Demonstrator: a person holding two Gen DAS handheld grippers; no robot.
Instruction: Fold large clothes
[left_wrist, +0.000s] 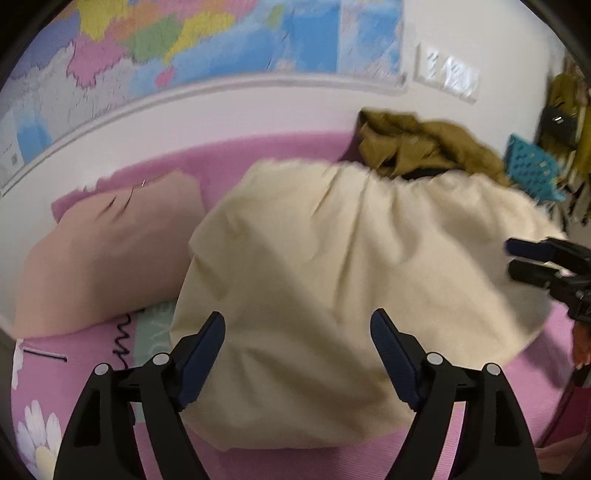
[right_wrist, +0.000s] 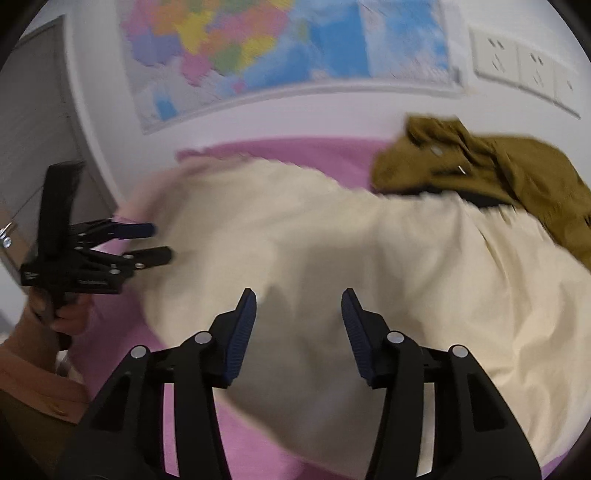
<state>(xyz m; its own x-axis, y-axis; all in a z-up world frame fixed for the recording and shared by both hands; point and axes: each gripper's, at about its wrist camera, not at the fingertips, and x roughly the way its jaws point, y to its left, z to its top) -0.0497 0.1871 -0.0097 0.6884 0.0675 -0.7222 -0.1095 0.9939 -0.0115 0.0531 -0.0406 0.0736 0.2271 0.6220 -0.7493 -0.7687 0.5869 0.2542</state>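
Note:
A large cream garment (left_wrist: 332, 258) lies spread and rumpled on the pink bed sheet (left_wrist: 295, 461); the right wrist view shows this cream garment (right_wrist: 369, 266) too. My left gripper (left_wrist: 297, 321) hovers over its near edge, open, with only cloth lying below the jaws. My right gripper (right_wrist: 298, 299) is also open above the cloth, its pads touching nothing. In the left wrist view the right gripper (left_wrist: 517, 260) reaches in at the garment's right edge. In the right wrist view the left gripper (right_wrist: 162, 242) is at the garment's left edge, held by a hand (right_wrist: 70, 317).
An olive-brown garment (left_wrist: 417, 147) lies crumpled at the back right, partly on the cream one. A beige pillow (left_wrist: 107, 251) sits at the left. A wall map (left_wrist: 184, 48) and sockets (right_wrist: 517, 70) are behind the bed. A teal perforated basket (left_wrist: 532, 166) stands at the right.

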